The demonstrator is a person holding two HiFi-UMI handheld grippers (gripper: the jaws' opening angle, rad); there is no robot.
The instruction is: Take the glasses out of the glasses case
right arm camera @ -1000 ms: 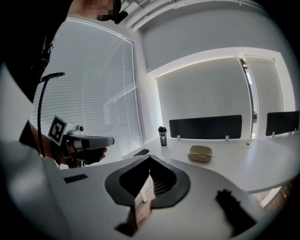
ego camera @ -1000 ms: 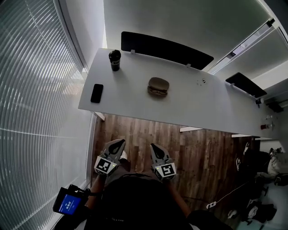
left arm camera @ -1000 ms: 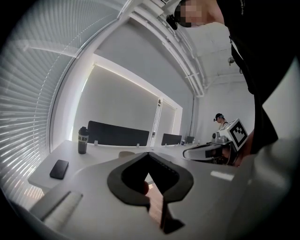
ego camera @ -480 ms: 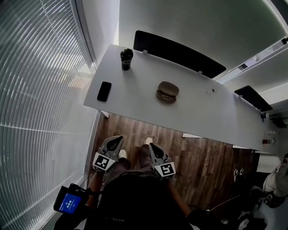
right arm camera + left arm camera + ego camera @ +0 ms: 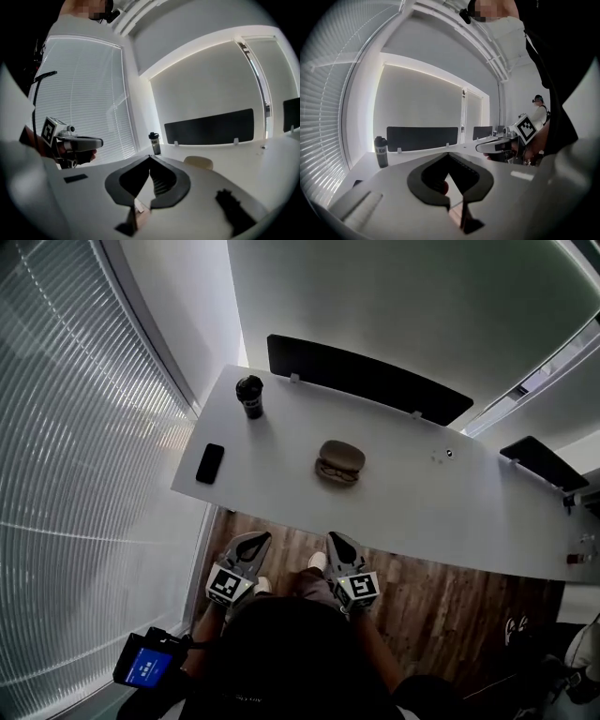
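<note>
A closed brown glasses case (image 5: pixel 339 462) lies in the middle of the white table (image 5: pixel 422 498); it also shows as a tan dome (image 5: pixel 199 162) in the right gripper view. Both grippers are held side by side over the wooden floor, short of the table's near edge and well apart from the case. My left gripper (image 5: pixel 260 539) (image 5: pixel 448 154) is shut with nothing in it. My right gripper (image 5: pixel 336 539) (image 5: pixel 150 157) has its tips together and is also empty. The left gripper view does not show the case.
A black bottle (image 5: pixel 249 396) (image 5: pixel 153 143) stands at the table's far left, and a dark phone (image 5: pixel 210 463) lies near the left edge. A black divider panel (image 5: pixel 366 379) runs along the far side. Window blinds (image 5: pixel 84 456) are on the left.
The person has stepped closer to the table, and both grippers now sit nearer its near edge. The jaws of both have stayed together.
</note>
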